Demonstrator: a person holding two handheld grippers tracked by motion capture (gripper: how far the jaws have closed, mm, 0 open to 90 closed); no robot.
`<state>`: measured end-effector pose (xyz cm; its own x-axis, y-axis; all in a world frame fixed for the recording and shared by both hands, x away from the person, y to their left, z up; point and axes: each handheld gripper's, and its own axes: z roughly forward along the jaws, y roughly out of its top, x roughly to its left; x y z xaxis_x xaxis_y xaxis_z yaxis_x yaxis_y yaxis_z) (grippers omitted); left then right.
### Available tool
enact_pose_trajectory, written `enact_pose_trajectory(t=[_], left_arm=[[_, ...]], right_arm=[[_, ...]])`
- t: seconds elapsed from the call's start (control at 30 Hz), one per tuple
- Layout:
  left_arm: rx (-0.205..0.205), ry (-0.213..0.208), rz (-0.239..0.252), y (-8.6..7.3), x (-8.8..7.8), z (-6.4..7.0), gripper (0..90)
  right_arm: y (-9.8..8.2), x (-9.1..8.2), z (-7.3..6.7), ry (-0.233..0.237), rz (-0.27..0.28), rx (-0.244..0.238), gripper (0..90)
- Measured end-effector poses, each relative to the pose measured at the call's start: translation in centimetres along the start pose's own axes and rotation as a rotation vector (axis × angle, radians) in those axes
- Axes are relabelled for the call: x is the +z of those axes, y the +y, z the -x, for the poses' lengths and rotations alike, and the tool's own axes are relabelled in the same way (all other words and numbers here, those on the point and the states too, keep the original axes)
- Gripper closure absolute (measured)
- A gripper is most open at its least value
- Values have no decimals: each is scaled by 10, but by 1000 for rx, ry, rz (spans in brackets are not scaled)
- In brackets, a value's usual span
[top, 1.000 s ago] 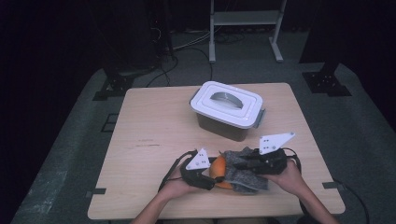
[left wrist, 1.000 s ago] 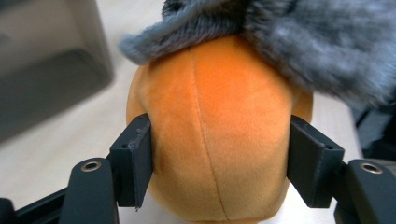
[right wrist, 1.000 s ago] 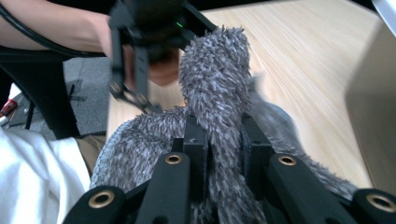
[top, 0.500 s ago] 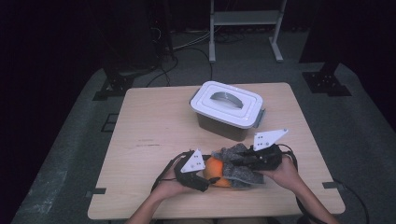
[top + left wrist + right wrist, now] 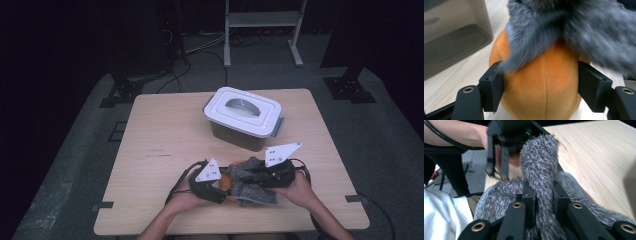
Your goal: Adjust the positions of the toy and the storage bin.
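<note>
The surface [image 5: 165,145] and the lidded white box [image 5: 243,117] at its twelve o'clock side stay as they were. The plush toy [image 5: 248,182], orange body under grey fur, still lies at the near edge, around six o'clock, between both hands. The left gripper [image 5: 216,186] has just been closing its jaws; they now flank the orange body at nine and three o'clock, touching it. The right gripper [image 5: 267,175] stays clamped on a fold of grey fur.
</note>
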<state>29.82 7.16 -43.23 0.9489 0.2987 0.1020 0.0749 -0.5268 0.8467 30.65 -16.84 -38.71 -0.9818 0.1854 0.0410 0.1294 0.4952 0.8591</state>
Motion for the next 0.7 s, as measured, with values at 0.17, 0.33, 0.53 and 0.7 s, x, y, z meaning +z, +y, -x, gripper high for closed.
enact_pose_trajectory(t=[0.17,0.33,0.53,0.7], left_arm=[[3,6,-3,-5,-6,-2,307],[-4,10,-6,-10,-14,-6,305],[-84,-34,12,-7,-9,-12,129],[2,-5,10,-7,-8,-3,262]], right_arm=[[4,3,-1,-9,-12,-28,762],[-13,-16,10,-61,9,37,761],[-26,-18,12,-46,21,71,760],[-11,-6,8,-19,27,32,759]])
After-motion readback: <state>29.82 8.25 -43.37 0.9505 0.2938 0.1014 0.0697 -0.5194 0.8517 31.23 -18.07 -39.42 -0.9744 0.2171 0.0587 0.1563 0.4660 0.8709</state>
